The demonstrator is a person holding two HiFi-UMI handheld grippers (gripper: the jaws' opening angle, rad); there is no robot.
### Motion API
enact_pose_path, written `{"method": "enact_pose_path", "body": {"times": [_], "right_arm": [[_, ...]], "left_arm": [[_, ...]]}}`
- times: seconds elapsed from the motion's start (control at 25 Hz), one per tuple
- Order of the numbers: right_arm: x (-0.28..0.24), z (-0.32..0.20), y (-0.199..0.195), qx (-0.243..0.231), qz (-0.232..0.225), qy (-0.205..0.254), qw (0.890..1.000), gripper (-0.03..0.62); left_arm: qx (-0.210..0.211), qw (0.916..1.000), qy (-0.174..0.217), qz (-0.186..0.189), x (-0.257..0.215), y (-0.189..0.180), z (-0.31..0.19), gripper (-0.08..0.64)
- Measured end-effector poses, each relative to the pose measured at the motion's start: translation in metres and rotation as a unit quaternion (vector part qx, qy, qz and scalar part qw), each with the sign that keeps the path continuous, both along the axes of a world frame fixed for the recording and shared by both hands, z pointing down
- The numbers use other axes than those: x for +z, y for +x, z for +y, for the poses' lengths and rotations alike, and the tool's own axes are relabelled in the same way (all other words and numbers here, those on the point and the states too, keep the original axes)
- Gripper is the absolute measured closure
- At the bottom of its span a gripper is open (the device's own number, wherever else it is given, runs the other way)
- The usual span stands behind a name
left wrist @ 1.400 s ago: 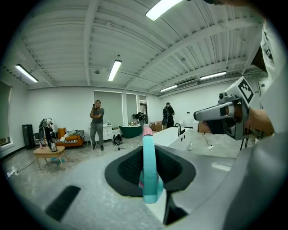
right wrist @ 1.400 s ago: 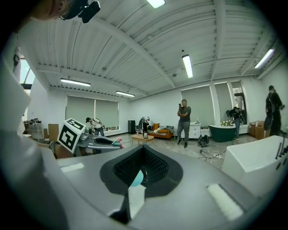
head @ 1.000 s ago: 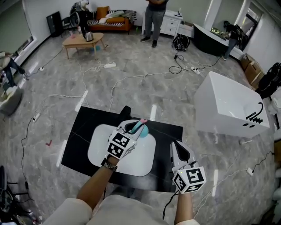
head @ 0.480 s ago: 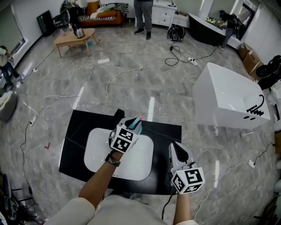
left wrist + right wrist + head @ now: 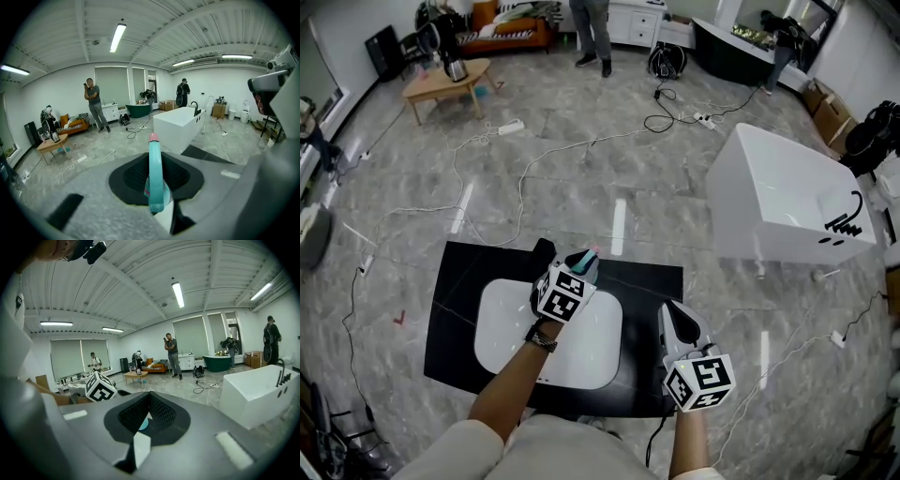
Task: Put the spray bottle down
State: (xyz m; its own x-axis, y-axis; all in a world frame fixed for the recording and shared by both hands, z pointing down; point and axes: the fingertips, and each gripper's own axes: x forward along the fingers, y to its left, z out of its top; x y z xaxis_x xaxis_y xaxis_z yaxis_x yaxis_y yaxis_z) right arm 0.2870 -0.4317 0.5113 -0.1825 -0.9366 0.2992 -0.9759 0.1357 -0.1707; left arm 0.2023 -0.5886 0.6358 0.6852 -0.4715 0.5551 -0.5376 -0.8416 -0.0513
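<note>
The spray bottle point(image 5: 588, 258) is teal with a pink tip. My left gripper point(image 5: 581, 265) is shut on it and holds it over the far right corner of a white basin point(image 5: 502, 328). In the left gripper view the spray bottle point(image 5: 155, 178) stands upright between the dark pads, nozzle up, and the left gripper point(image 5: 157, 206) pinches its lower part. My right gripper point(image 5: 677, 317) hovers to the right of the basin over the black mat point(image 5: 455, 281), with nothing in it. Seen from its own camera, the right gripper point(image 5: 149, 404) has its pads together.
A white bathtub point(image 5: 778, 206) stands on the floor at the right. Cables point(image 5: 581, 159) trail over the grey floor beyond the mat. A person point(image 5: 591, 28) stands at the far end, near a low wooden table point(image 5: 441, 80). The left gripper's marker cube point(image 5: 99, 387) shows in the right gripper view.
My left gripper has sunk with the bottle toward the basin's far right corner. The right gripper dropped a little and stays beside the basin.
</note>
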Motion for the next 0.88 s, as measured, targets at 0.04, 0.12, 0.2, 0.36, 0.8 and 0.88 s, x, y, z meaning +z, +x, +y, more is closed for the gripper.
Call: {"method": "enact_pose_path", "body": {"times": [0.04,0.12,0.2,0.36,0.8,0.88], "right_arm": [[0.001,0.0,0.002,0.001,-0.001,-0.001,1.0,0.586],[0.001,0.0,0.006,0.002,-0.002,-0.001,1.0,0.586],[0.002,0.001,0.01,0.002,-0.003,-0.002,1.0,0.586],[0.002,0.003,0.018,0.005,-0.005,-0.004,1.0,0.586],[-0.002,0.006,0.016,0.002,-0.015,0.0,1.0,0.586],[-0.002,0.009,0.018,0.001,-0.016,0.0,1.0,0.586]], "left_arm": [[0.0,1.0,-0.002,-0.002,0.002,0.001,-0.001,0.486],[0.0,1.0,-0.004,-0.006,0.006,0.003,-0.003,0.485],[-0.003,1.0,-0.001,-0.004,0.007,0.005,-0.007,0.486],[-0.004,0.9999,0.008,0.004,0.005,0.01,-0.015,0.483],[-0.008,0.9996,0.025,0.013,0.003,0.007,-0.018,0.373],[-0.019,0.9993,0.028,0.017,0.0,0.006,-0.017,0.349]]}}
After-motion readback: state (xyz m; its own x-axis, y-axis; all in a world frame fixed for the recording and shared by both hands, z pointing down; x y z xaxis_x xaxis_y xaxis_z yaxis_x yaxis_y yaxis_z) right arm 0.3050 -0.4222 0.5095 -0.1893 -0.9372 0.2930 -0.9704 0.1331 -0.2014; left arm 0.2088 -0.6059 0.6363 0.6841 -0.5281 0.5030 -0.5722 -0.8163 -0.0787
